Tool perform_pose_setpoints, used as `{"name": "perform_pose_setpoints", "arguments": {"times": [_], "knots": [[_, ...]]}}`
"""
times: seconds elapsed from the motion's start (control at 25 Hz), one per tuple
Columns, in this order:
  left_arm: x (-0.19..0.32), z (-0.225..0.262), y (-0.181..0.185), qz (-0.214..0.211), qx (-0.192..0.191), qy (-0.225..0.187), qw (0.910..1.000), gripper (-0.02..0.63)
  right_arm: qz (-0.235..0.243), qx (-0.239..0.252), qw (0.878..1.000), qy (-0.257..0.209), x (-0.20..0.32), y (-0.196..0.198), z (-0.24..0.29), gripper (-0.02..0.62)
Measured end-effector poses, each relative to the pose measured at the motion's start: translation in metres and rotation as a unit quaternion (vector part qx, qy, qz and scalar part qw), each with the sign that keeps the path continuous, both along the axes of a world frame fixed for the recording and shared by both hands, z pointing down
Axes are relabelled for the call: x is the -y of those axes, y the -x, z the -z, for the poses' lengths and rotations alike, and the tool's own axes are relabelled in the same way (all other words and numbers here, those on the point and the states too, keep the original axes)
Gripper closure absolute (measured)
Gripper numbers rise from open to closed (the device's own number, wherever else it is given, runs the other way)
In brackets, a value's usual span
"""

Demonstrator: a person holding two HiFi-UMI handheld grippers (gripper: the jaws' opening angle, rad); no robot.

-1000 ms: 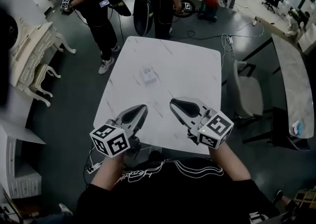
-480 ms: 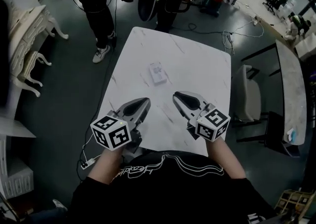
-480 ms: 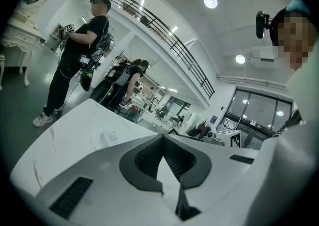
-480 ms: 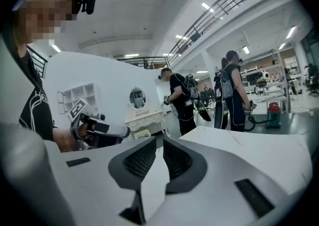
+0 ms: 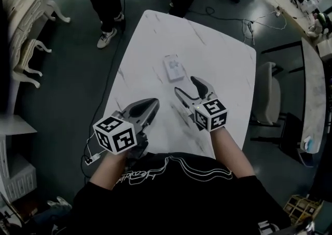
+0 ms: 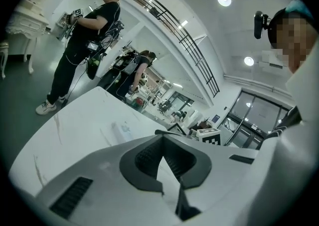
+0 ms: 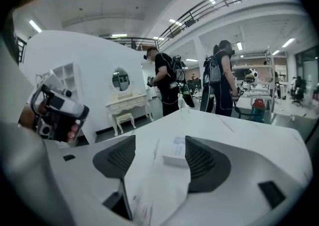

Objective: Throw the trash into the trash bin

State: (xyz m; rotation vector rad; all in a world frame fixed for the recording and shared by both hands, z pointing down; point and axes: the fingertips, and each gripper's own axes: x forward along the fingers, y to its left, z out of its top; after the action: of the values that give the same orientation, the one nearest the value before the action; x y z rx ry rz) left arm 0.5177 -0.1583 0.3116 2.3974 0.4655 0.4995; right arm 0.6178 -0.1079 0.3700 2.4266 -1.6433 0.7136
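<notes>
Trash: we see a small white box (image 5: 174, 67) lying flat near the middle of the table (image 5: 223, 73), touching neither tool.
Right tool: the right tool (image 5: 186, 84) has its jaws spread wide, having just been opening. Only bare table lies between the pads, and the box shows beyond the tips.
Left tool: the left tool (image 5: 151, 105) has its jaws together on nothing and sits nearer our edge of the table.
Direction: the box lies just ahead of the right tool's tips, nearly in line with the gap and a little toward the outer pad.
Long axis: it runs roughly away from us, somewhat skewed to the line the right tool points along. We judge a small turn would set the jaws across the narrow width.
Nearer hand: the right. The left tool is clearly farther off.
Bin: we find none in any view.
</notes>
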Motion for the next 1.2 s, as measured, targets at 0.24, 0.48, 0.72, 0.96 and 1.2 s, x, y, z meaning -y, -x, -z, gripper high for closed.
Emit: {"name": "perform_pose_setpoints", "arguments": {"times": [0.24,0.48,0.72,0.96,1.2], "knots": [[0.015,-0.025,0.0,0.004,0.031,0.0,0.9995,0.601,-0.038,0.016,0.998,0.05,0.019,-0.021,-0.056,0.272],[0.014,-0.044,0.001,-0.002,0.054,0.007,0.9985,0.601,-0.077,-0.005,0.993,0.085,0.025,-0.035,-0.084,0.27],[0.017,-0.052,0.003,-0.003,0.064,0.003,0.9979,0.6,-0.084,-0.005,0.991,0.1,0.03,-0.039,-0.097,0.27],[0.023,-0.057,0.01,0.01,0.071,0.007,0.9974,0.6,-0.093,0.0,0.99,0.103,0.033,-0.044,-0.105,0.27],[0.023,-0.062,0.02,0.017,0.078,0.014,0.9967,0.601,-0.099,0.012,0.99,0.102,0.032,-0.047,-0.108,0.272]]}}
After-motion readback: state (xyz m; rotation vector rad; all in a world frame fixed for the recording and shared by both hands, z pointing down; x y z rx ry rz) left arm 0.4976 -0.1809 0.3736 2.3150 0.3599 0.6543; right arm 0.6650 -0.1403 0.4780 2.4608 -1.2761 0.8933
